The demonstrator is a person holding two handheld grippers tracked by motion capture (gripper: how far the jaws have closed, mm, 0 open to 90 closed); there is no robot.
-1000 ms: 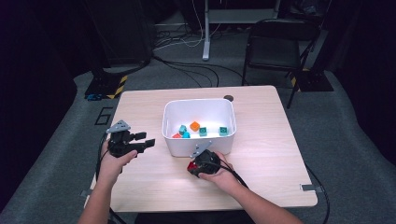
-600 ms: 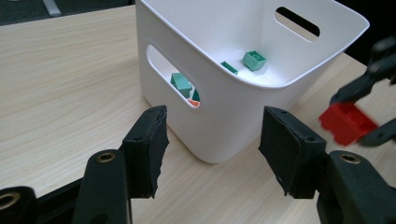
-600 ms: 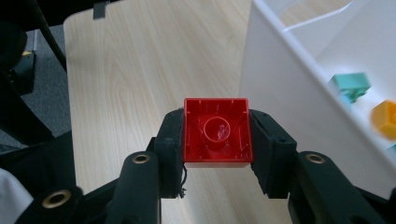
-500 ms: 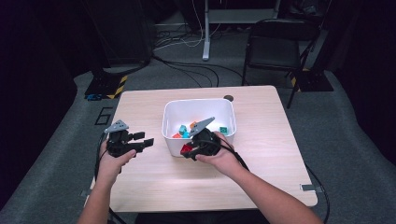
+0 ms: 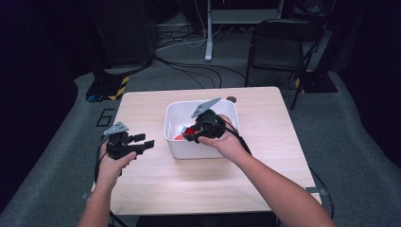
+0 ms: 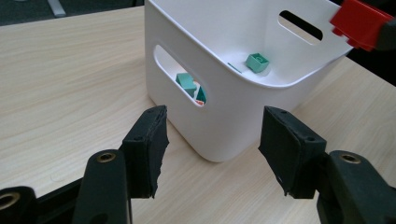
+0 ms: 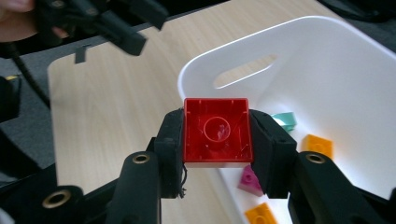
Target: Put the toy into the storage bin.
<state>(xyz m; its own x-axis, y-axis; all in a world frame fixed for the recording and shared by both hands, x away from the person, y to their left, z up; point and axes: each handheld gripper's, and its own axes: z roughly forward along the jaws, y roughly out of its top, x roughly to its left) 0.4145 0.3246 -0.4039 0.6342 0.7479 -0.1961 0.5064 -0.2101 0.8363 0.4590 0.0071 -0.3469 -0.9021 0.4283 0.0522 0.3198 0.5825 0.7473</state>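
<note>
red brick (image 7: 216,131) underside, r-gripper (image 7: 215,140) view

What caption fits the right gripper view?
Right gripper holds a red brick above the white bin.

Left gripper (image 5: 142,144) fingers apart, right gripper (image 5: 191,135) fingers clamped

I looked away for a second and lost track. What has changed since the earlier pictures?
The right gripper, shut on the red block, has risen from the table in front of the white bin to over its near rim. The left gripper has stayed open beside the bin; the bin has not moved.
</note>
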